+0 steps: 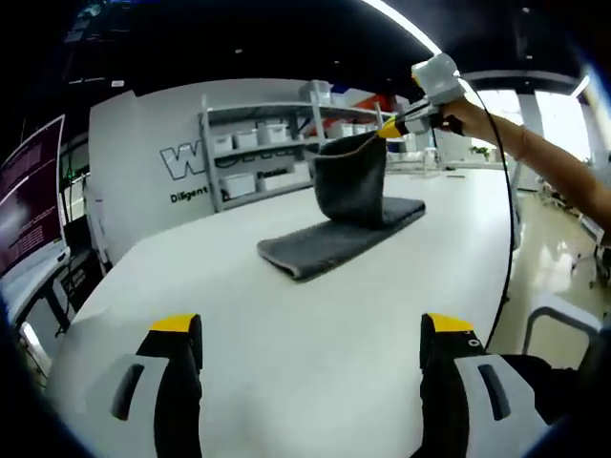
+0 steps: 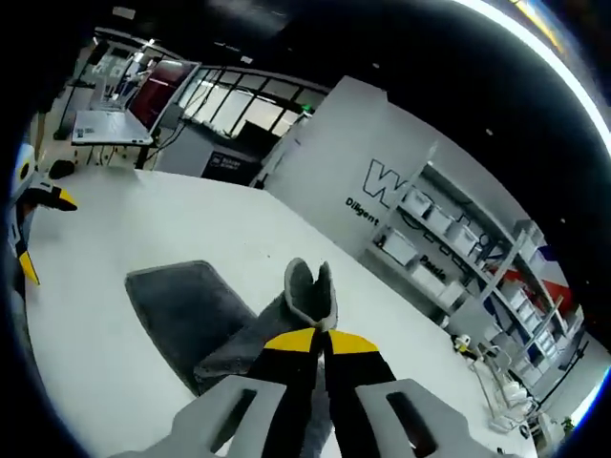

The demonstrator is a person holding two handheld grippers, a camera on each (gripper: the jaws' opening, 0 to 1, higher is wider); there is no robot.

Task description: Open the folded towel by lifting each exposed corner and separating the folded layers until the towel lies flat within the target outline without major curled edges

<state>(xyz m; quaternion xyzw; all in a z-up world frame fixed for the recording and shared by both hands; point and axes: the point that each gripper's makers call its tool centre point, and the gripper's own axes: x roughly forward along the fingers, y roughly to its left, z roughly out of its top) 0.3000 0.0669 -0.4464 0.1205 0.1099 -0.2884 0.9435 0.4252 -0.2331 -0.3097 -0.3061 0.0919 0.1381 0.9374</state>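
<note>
Dark grey folded towel (image 1: 329,240) lies mid-way on the wide white tabletop (image 1: 286,324), one corner pinched and lifted by the right gripper (image 2: 320,334), left gripper (image 1: 310,329) spread, white shelving rack (image 1: 277,143) along wall behind.

A white table (image 1: 315,315) is carrying a dark grey towel (image 1: 334,239), which is lying on it with one corner raised.

Dark grey towel (image 1: 336,234) lies folded, one corner seemingly lifted.
</note>
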